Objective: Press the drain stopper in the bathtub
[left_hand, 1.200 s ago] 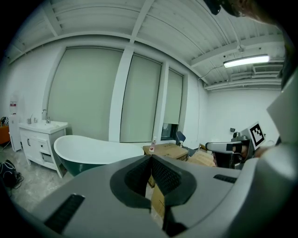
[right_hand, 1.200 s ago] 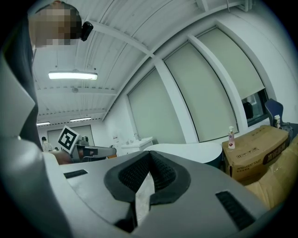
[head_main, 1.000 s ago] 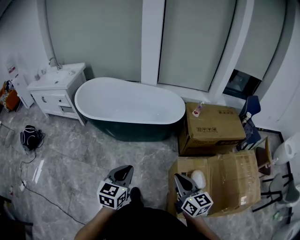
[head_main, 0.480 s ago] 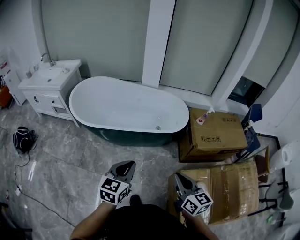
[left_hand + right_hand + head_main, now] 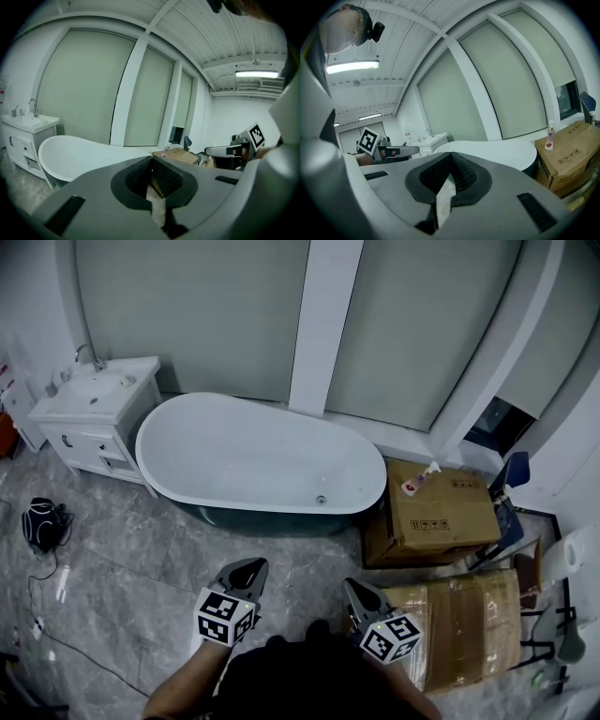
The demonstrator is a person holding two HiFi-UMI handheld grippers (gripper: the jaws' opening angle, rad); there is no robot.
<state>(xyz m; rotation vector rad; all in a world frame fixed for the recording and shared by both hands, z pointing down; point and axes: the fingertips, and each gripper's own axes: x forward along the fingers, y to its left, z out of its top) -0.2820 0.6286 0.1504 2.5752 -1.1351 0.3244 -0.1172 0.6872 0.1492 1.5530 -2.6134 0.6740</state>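
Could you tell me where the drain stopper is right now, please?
In the head view, the drain stopper sits on the bathtub floor near its right end, close to the cardboard box.

Ahead of both tongs, the bathtub (image 5: 253,451) is showing a white inside and a dark green outer wall. The left tongs (image 5: 251,566) and right tongs (image 5: 352,586) are showing grey, each wearing black-and-white square markers. Beneath them the floor (image 5: 141,549) is showing grey marbling. Beside the right tongs, cardboard boxes (image 5: 441,507) are showing brown.
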